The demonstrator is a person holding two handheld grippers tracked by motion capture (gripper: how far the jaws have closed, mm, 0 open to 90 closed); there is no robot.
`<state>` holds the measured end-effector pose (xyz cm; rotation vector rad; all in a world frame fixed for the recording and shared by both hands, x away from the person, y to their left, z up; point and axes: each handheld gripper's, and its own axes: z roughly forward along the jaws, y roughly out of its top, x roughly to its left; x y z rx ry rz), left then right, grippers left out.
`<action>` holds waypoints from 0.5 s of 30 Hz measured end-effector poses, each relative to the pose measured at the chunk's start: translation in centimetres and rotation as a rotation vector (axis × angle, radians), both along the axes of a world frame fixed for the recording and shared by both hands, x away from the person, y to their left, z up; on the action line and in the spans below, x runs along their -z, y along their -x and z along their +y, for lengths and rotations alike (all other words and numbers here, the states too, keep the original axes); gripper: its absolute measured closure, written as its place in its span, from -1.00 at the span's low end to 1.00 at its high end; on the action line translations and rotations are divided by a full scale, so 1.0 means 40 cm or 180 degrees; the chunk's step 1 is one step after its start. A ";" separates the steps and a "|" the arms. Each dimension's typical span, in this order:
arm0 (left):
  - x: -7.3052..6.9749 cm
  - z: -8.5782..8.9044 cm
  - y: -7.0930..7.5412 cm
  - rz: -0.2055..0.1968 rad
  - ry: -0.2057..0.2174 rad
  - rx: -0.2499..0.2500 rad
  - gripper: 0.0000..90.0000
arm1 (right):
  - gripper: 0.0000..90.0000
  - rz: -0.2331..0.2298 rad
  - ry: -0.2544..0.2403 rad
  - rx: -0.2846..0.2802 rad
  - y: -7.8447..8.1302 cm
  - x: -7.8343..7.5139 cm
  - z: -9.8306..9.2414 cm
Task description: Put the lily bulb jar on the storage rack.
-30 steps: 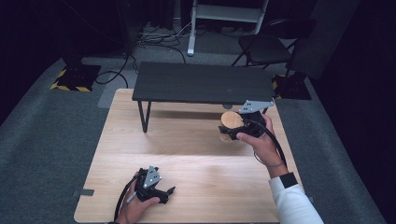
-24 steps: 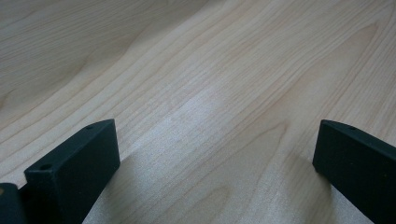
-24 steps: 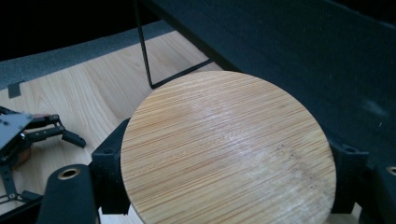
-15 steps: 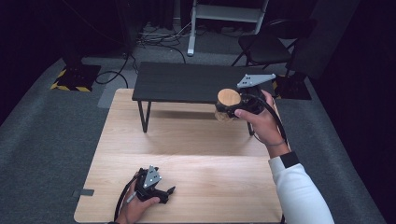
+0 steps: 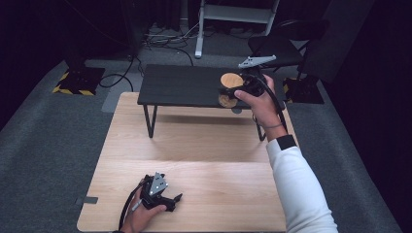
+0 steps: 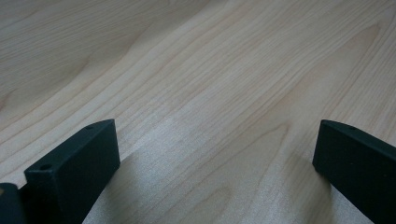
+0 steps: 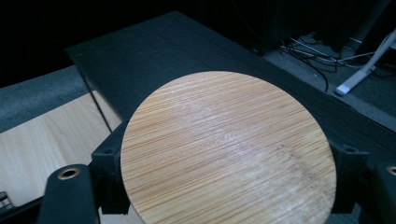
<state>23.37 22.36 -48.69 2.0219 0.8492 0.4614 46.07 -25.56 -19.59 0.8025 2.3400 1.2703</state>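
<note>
A round object with a pale bamboo top [image 7: 229, 149] and a dark body sits between the jaws of my right gripper [image 7: 229, 179], which is shut on its sides. In the high view the right gripper [image 5: 232, 91] holds the bamboo-topped object [image 5: 231, 79] above the right part of a low black shelf [image 5: 184, 85]. My left gripper [image 5: 176, 199] rests on the light wooden table [image 5: 204, 145] near its front edge, left of centre. In the left gripper view its jaws stand wide apart, open [image 6: 215, 158], with bare wood grain between them.
The black shelf stands on thin legs [image 5: 151, 121] across the back of the table. Grey carpet [image 5: 53, 131] surrounds the table. A dark chair [image 5: 286, 46], floor cables [image 5: 165, 36] and a white stand [image 5: 233, 14] lie beyond.
My right gripper has carried the bamboo-topped object up and away from the table surface to over the black shelf. The left gripper has stayed put.
</note>
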 end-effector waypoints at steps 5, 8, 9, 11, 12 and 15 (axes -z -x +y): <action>0.000 0.000 0.000 0.0000 -0.0001 -0.0003 -0.99 | -0.49 0.0010 0.0032 0.0147 -0.029 0.013 0.017; 0.000 0.000 0.000 0.0000 0.0000 -0.0003 -0.99 | -0.49 0.0006 0.0012 0.0203 -0.042 0.021 0.022; 0.000 0.000 0.000 -0.0001 0.0000 -0.0002 -0.99 | -0.49 0.0007 0.0065 0.0238 -0.047 0.022 0.032; 0.000 0.000 0.000 0.0001 0.0000 -0.0001 -0.99 | -0.49 0.0007 0.0079 0.0248 -0.050 0.025 0.035; 0.000 0.000 0.000 0.0001 -0.0003 -0.0002 -0.99 | -0.49 0.0028 0.0079 0.0259 -0.053 0.028 0.038; 0.000 0.000 0.000 0.0000 -0.0003 -0.0002 -0.99 | -0.49 0.0026 0.0073 0.0277 -0.058 0.042 0.043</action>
